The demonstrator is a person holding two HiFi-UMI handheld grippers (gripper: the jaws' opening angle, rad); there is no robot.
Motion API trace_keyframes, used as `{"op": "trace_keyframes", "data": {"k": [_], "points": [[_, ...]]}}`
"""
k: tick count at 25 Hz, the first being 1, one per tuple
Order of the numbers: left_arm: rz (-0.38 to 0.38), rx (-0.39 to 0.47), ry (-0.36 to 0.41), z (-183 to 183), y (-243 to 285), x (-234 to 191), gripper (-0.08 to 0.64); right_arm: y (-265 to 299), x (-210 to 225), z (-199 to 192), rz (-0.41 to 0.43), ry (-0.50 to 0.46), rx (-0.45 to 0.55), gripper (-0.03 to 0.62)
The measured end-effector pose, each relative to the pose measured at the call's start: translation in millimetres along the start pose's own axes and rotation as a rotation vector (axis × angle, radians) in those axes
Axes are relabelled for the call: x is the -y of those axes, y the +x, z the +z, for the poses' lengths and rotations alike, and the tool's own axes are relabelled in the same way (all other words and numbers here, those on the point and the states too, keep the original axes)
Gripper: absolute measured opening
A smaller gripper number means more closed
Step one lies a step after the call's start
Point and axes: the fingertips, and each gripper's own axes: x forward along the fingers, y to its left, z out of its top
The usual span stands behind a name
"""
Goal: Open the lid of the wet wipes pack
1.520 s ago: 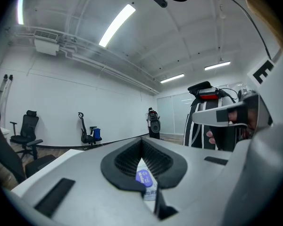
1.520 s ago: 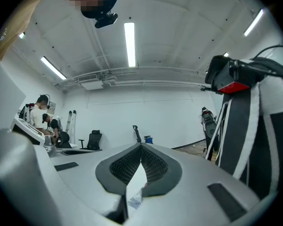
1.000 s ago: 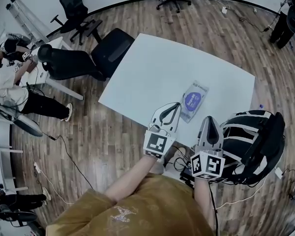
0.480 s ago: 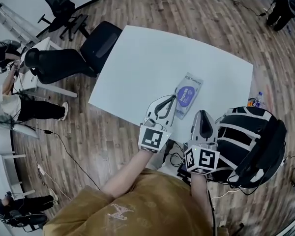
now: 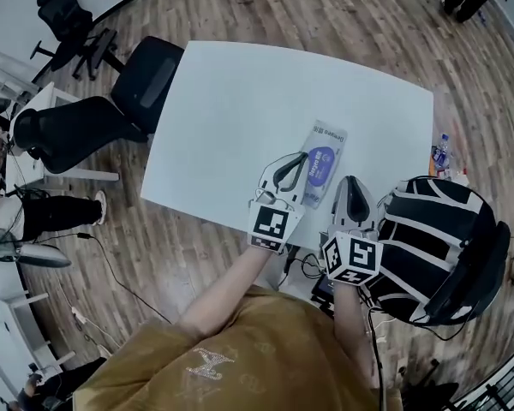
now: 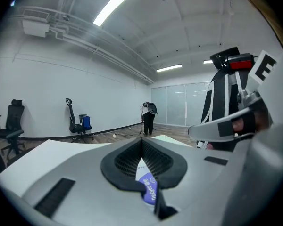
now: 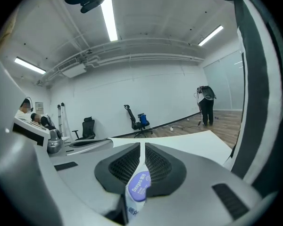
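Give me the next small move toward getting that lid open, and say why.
Probably spread the right tool's jaws and ease it toward the purple lid. The lid looks flat and closed on the wet wipes pack. Both the right tool and the left tool sit beside the pack with jaws together, gripping nothing.

Wet wipes pack (image 5: 321, 163): silvery white; purple oval lid.
Bench (image 5: 240, 101): white.
Left hand-held gripper (image 5: 304, 156), right hand-held gripper (image 5: 351, 180): light grey, black pads; black-and-white square markers.
Floor (image 5: 180, 238): brown wood planks.
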Motion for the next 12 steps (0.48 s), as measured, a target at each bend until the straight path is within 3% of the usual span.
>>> {"op": "trace_keyframes", "data": {"k": [7,12], "points": [[-0.019,-0.127,-0.020,-48,22,-11,0.006,38,8,-54,-0.011,0.034,-0.156,0.032],[0.009,-0.275,-0.048,-89,29,-21,0.006,53,16,-95,-0.017,0.270,-0.264,0.083]]}}
